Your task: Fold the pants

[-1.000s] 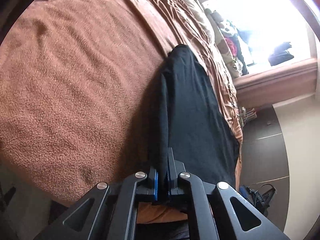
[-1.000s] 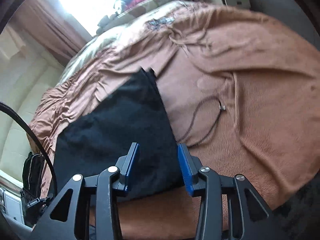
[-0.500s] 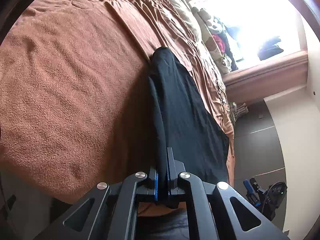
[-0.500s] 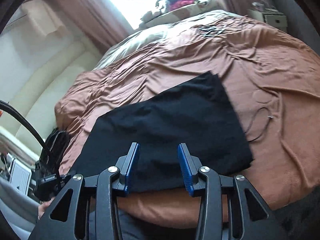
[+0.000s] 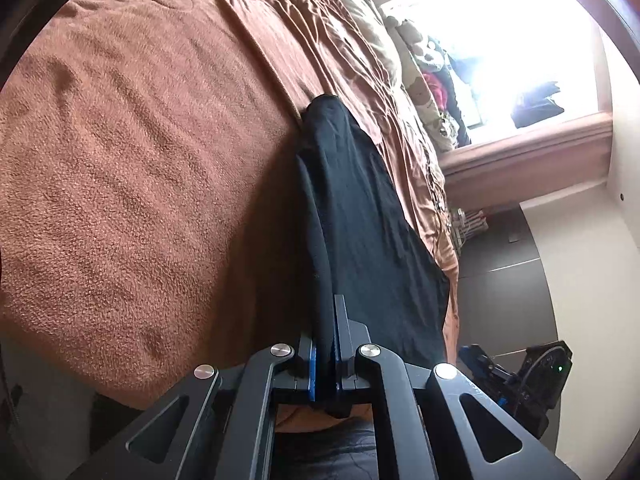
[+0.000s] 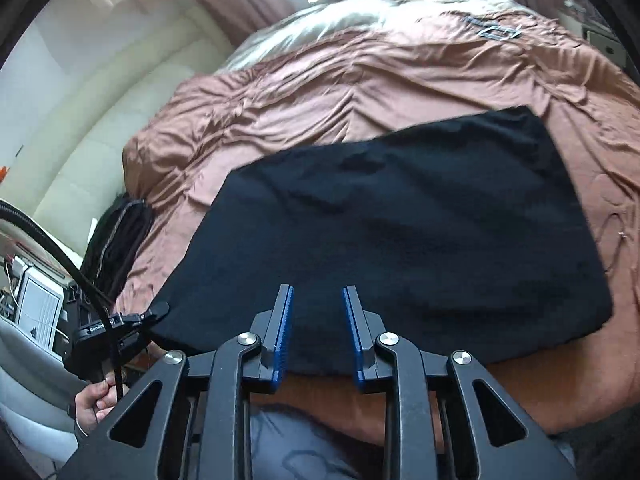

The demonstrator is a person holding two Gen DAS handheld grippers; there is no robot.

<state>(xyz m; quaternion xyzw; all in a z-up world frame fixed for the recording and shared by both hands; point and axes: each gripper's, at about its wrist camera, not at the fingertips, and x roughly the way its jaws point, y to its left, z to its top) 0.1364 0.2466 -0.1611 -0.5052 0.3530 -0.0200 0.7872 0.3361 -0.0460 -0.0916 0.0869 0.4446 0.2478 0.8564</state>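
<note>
Black pants (image 6: 400, 232) lie folded flat along the bed's (image 6: 360, 64) near edge; left tongs (image 5: 325, 344) pinch one end; right tongs (image 6: 317, 320) hover open above; next fold likely needs a second grip.

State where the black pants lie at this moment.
In the right wrist view the black pants lie flat on the brown blanket, ahead of the open right gripper; the left gripper grips their edge.
</note>
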